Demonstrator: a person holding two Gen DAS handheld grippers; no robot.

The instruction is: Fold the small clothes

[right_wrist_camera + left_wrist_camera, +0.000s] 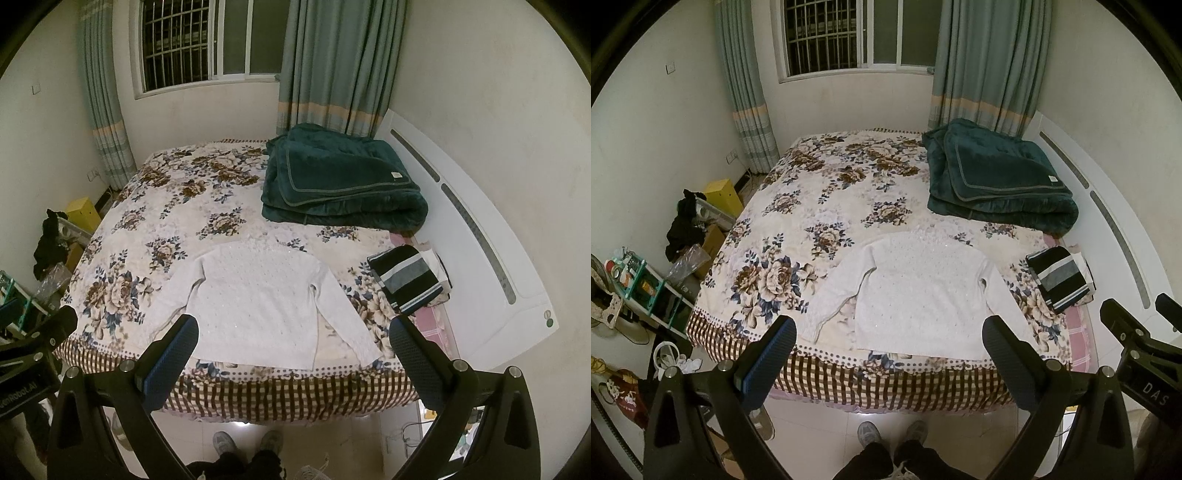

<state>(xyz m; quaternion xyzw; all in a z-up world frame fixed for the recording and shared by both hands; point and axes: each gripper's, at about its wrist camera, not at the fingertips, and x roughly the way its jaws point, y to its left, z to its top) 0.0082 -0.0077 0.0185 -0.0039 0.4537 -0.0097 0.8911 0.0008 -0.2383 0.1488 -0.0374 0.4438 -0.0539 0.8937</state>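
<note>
A bed (827, 206) with a floral cover filled most of both wrist views, its checked valance hanging toward a tiled floor (332, 435). Against the white headboard (480, 266) at the right lay a folded dark green blanket (993, 181), thick and layered, near the far corner by the grey-green curtains (990, 62). The white knit sweater (923, 291) lay flat near the bed's front edge, collar toward the window, hem just short of the valance, both sleeves angled outward and down along its sides. To its right, apart from it and close to the headboard, sat a folded black, grey and white striped garment (410, 280) on top of something pale. The left gripper (886, 341) hung above the bed's edge with its jaws spread wide and nothing between them; the right gripper (293, 341) was held likewise, jaws wide apart and empty. Neither touched the sweater. The person's shoes (892, 434) showed on the floor below, at the foot of the bed.
</note>
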